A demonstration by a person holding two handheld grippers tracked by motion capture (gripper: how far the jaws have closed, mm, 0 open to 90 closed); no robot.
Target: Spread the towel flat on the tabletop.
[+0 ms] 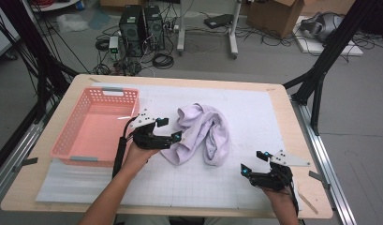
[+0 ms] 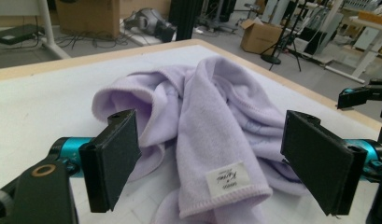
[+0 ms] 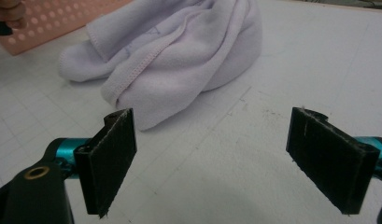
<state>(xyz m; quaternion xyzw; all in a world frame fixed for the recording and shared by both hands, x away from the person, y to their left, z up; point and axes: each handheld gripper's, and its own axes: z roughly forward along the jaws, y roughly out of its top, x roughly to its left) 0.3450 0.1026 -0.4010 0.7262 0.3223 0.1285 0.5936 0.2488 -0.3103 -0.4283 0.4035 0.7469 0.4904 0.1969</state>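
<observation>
The lilac towel [image 1: 202, 133] lay crumpled at the centre of the high view, just right of the pink basket [image 1: 96, 125]. My left gripper [image 1: 169, 130] stood at its left edge, jaws spread wide and holding nothing, the labelled hem [image 2: 226, 179] between them. I judged that hem the best bite. My right gripper [image 1: 253, 162], equally wide and empty, waited lower right, apart from the cloth.

Mat open btwn towel [image 1: 203, 133] & right tongs [image 1: 253, 162] – basket [image 1: 93, 126] blocks left.
</observation>
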